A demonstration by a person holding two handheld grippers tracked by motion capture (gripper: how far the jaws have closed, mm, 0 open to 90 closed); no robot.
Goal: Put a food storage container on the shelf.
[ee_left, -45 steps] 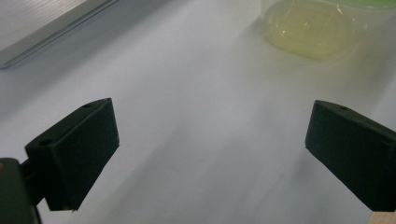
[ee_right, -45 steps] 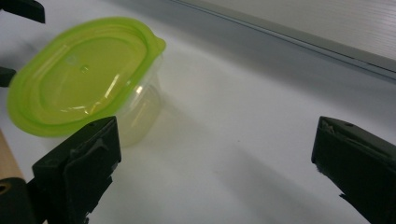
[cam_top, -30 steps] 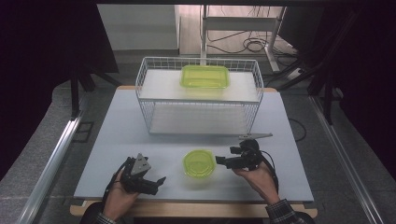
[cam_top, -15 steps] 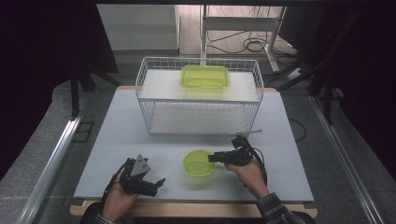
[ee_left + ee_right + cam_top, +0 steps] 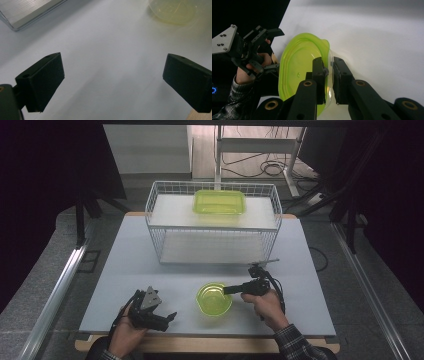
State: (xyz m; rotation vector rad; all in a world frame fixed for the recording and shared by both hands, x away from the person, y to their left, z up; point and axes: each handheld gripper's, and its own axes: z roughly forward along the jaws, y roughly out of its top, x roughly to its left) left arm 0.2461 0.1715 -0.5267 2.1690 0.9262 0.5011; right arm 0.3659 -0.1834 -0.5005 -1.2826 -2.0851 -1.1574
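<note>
The green bowl [image 5: 214, 299] was found on the near middle of the bench [image 5: 125, 270], upright, with its rim clamped on the right side by the right hand-held gripper [image 5: 231, 290]. Behind it, the largest thing on the bench, a white wire basket [image 5: 212, 251], was set toward the far edge, well apart from the bowl; a shelf was fitted across it, and on that shelf a green rectangular container [image 5: 219, 202] was placed. The bowl itself was seen in the right gripper view [image 5: 299, 70] as translucent and yellow-green, its thin wall pinched between the two black jaws, one jaw inside the bowl and one outside. Those jaws had just been closing, and the wall was caught between them. The left hand-held gripper [image 5: 162, 317] was held near the front left of the bench, just beside the front edge and apart from the bowl; in the left gripper view its jaws were spread wide with bare bench between them, and the bowl [image 5: 175, 11] was glimpsed beyond them at the upper right. A plaid sleeve [image 5: 295, 345] was seen at the right wrist
</note>
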